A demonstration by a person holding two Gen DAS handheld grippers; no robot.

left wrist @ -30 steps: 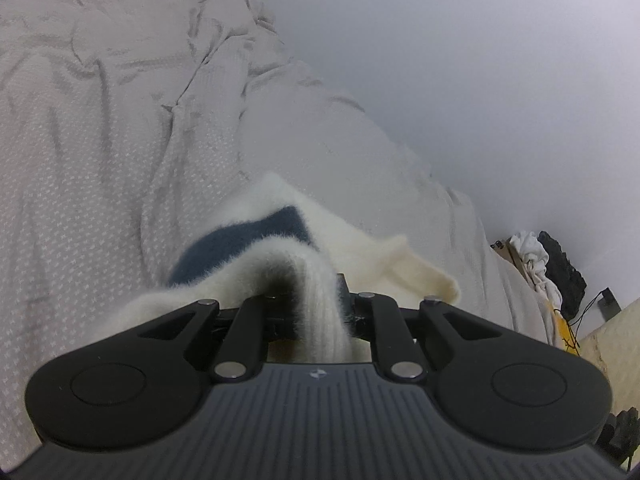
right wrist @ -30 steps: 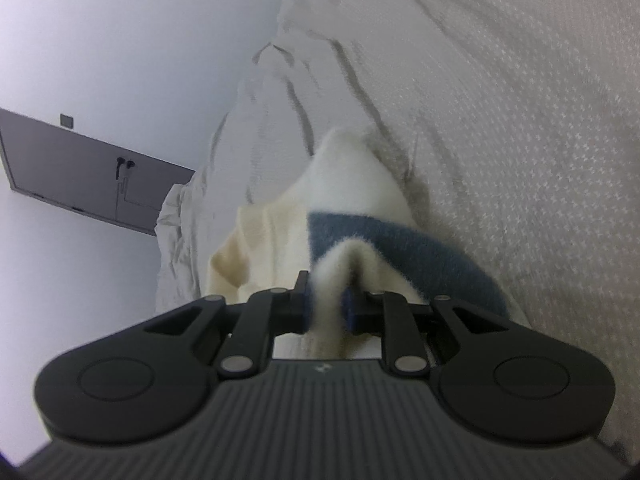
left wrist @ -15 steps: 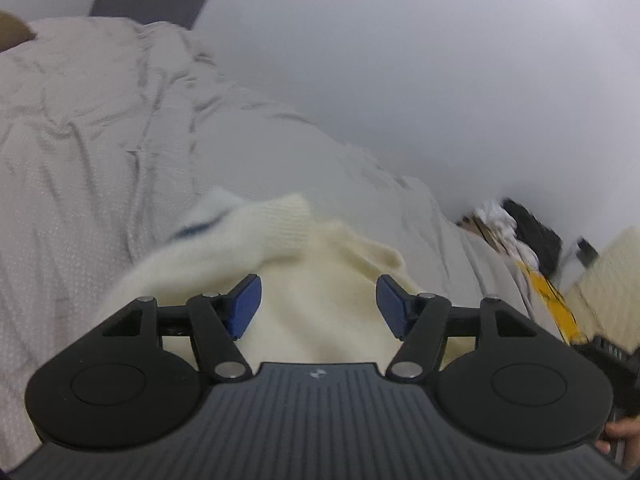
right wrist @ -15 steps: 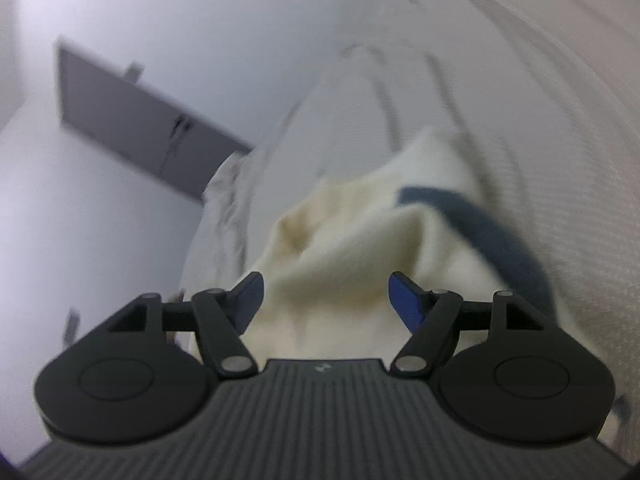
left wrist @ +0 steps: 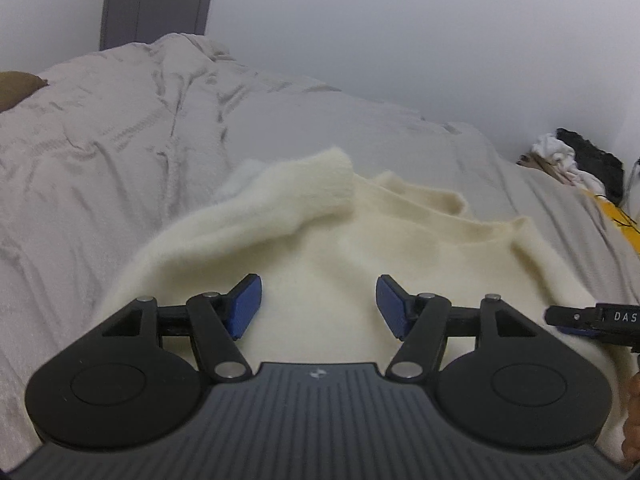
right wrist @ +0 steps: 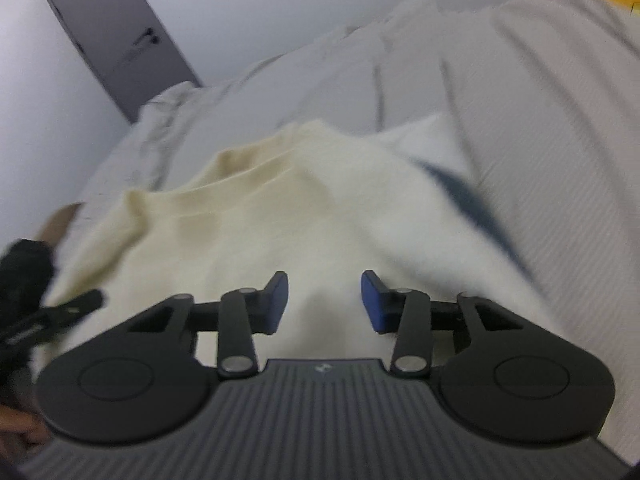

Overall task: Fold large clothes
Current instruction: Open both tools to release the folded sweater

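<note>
A cream fuzzy sweater lies on the grey bed, its ribbed sleeve cuff folded across the body and its neckline toward the far side. In the right wrist view the sweater shows a dark blue stripe at its right edge. My left gripper is open and empty just above the sweater's body. My right gripper is open and empty over the sweater too. The tip of the right gripper shows at the right edge of the left wrist view.
The wrinkled grey bedcover spreads all around the sweater. A grey door stands at the back wall. A pile of white and black clothes lies beyond the bed's right side. A brown pillow is at far left.
Both grippers were shut on the sweater one second ago. They opened and let it go, and the sweater now lies folded on the bed. Both grippers have drawn back.
</note>
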